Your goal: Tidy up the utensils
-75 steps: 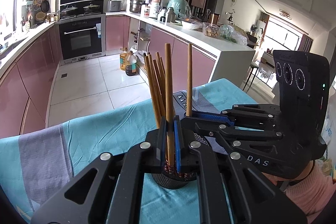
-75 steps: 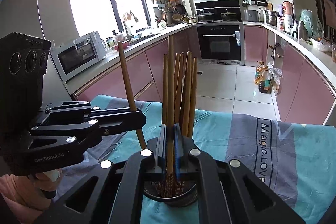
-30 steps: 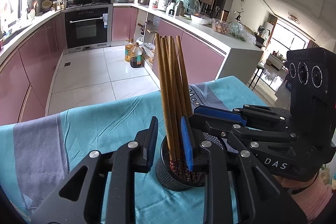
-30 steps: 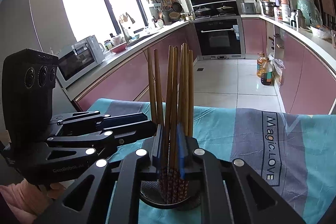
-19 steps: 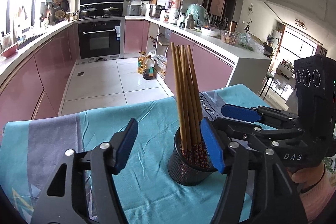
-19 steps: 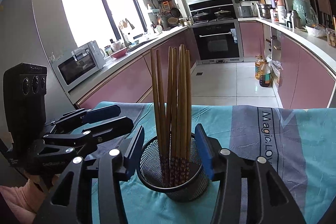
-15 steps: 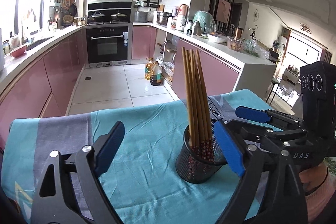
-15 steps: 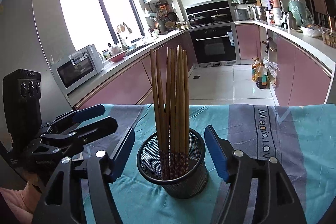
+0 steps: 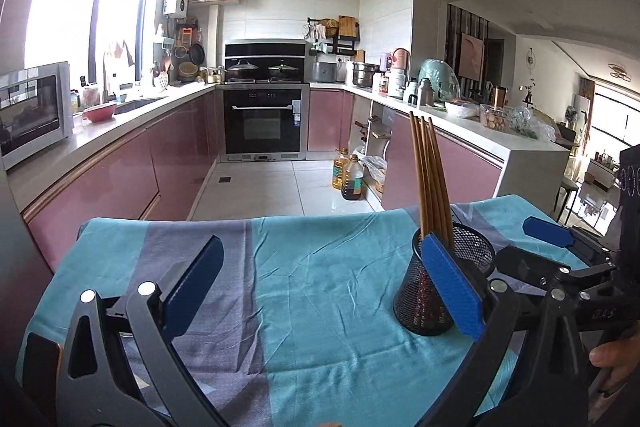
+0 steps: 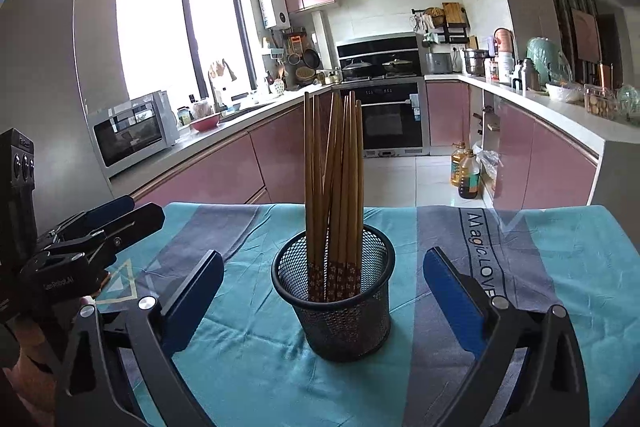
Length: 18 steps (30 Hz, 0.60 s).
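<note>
A home kitchen: pink cabinets (image 9: 182,151), built-in oven (image 9: 264,123), microwave (image 10: 132,131), cluttered countertop (image 9: 460,119), living room beyond.

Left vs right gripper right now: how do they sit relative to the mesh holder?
The right gripper faces the mesh holder head-on, centred between its fingers; the left gripper is offset, the holder behind its right-hand finger. Ahead of the left gripper lies bare cloth; ahead of the right, the chopsticks. Both have just been opening, wide open, holding nothing.

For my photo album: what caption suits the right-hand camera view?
Open right gripper facing wooden chopsticks standing in a mesh cup.
</note>
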Tool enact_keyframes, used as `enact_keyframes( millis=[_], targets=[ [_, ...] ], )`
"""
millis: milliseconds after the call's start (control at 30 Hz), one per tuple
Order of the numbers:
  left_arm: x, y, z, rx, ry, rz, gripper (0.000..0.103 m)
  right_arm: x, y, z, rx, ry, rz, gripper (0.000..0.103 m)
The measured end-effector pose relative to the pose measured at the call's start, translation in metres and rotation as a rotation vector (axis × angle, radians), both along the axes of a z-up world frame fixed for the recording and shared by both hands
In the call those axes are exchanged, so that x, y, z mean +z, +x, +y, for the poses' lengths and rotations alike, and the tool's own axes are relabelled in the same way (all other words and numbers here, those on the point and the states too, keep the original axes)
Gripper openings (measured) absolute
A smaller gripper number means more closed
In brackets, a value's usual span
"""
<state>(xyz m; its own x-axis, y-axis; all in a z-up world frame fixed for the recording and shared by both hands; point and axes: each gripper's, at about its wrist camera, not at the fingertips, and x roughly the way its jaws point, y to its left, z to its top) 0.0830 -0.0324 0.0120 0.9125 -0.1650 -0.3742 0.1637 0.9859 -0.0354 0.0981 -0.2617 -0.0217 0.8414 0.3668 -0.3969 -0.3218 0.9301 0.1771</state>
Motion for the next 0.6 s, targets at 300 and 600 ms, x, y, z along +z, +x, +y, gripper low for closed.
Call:
enact_keyframes(
  millis=[300,600],
  targets=[
    [-0.001,-0.026,0.019,0.084,-0.021,-0.040,0.097,0.001,-0.023,0.010,-0.079,-0.059,-0.095,0.097],
    [0.005,-0.043,0.021,0.123,-0.011,-0.066,0.097,0.004,-0.038,0.015,-0.133,-0.079,-0.148,0.097]
  ],
)
